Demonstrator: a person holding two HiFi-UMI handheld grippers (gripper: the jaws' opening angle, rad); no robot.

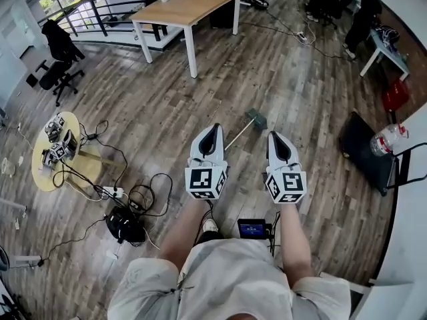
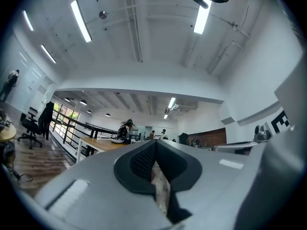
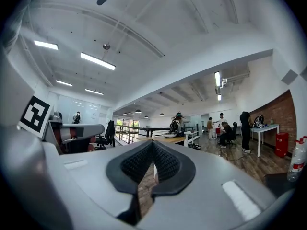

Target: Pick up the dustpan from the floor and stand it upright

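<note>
The dustpan (image 1: 256,119) lies flat on the wood floor, its grey-green pan farthest from me and its long thin handle (image 1: 233,139) slanting back toward me. In the head view it shows between the noses of the two grippers, down on the floor and apart from both. My left gripper (image 1: 213,128) is held level just left of the handle, shut with nothing in it. My right gripper (image 1: 276,137) is to the right of the pan, also shut and empty. Each gripper view shows its own closed jaws, left gripper (image 2: 154,143) and right gripper (image 3: 152,143), and no dustpan.
A wooden table (image 1: 183,9) stands ahead to the left, an office chair (image 1: 60,52) further left. A round yellow low table (image 1: 40,175), cables with a power strip (image 1: 113,192) and a black bag (image 1: 125,225) lie at my left. A black mat (image 1: 363,149) and a water bottle (image 1: 387,139) are at the right.
</note>
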